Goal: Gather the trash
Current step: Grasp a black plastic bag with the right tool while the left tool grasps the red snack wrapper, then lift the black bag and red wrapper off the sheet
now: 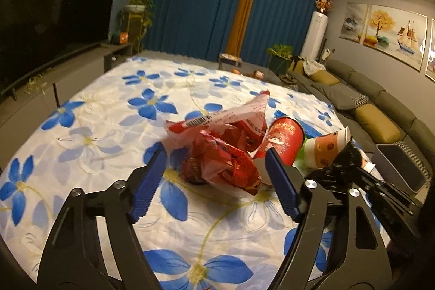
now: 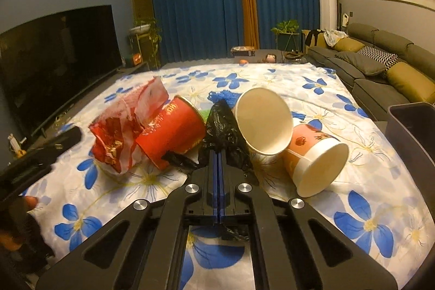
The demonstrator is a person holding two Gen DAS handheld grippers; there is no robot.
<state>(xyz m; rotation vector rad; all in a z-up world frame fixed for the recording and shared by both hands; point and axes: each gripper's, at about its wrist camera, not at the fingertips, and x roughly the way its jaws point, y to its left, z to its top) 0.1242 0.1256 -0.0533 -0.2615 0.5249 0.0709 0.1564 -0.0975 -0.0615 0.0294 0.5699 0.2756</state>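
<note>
Red crumpled snack wrapper lies on the flower-print cloth of the table, between the spread blue pads of the left tongs, which are released and grasp nothing. Just right of it a red cup lies tipped, then a patterned paper cup toward the table's right edge.

Right wrist view: the right tongs are clenched on a black plastic bag. A white paper cup leans beside the bag. A grey bin stands off the right edge.

Dim warm light, fisheye-warped edges
</note>
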